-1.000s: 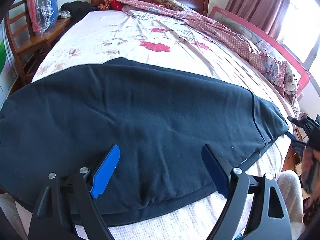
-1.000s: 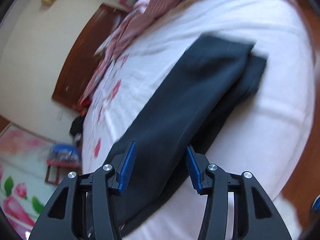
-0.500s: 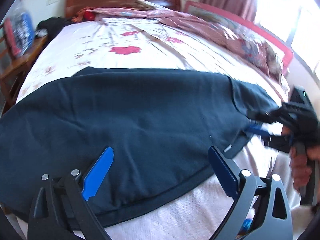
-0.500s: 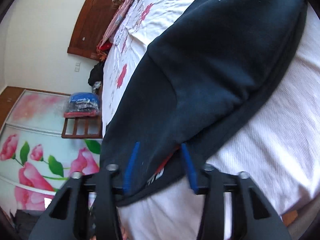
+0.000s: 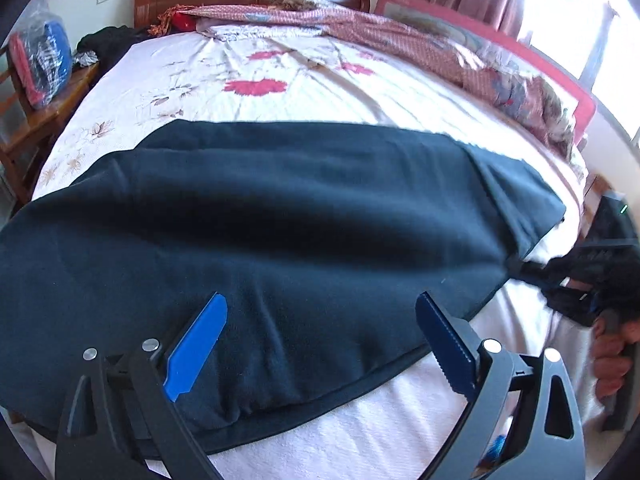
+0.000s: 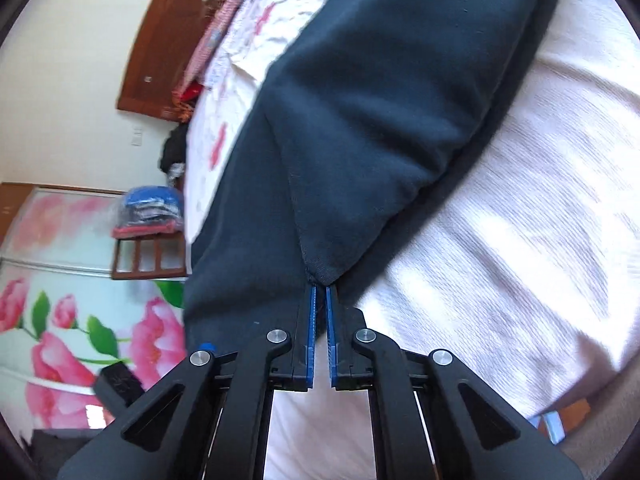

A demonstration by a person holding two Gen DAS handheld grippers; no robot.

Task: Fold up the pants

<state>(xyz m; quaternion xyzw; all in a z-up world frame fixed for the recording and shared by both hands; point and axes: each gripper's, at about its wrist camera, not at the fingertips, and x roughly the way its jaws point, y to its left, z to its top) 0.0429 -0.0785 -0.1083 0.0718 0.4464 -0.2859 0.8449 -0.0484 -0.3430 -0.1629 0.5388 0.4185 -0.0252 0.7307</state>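
Note:
Dark navy pants lie folded lengthwise across the near part of the bed, stretching from left to right. My left gripper hovers wide open over their near edge, its blue pads apart with only flat cloth below. At the right end, my right gripper pinches a corner of the fabric. In the right wrist view the right gripper is shut on that pointed corner of the pants, the blue pads nearly touching with cloth between them.
The bed has a white textured cover near me and a floral sheet behind. A pink quilt is bunched along the far right. A wooden chair with a bagged bundle stands left. A hand holds the right gripper's handle.
My right gripper came in to the pants' right corner and shut on it. The left gripper's jaws spread slightly wider and it rolled a little; the pants stayed flat.

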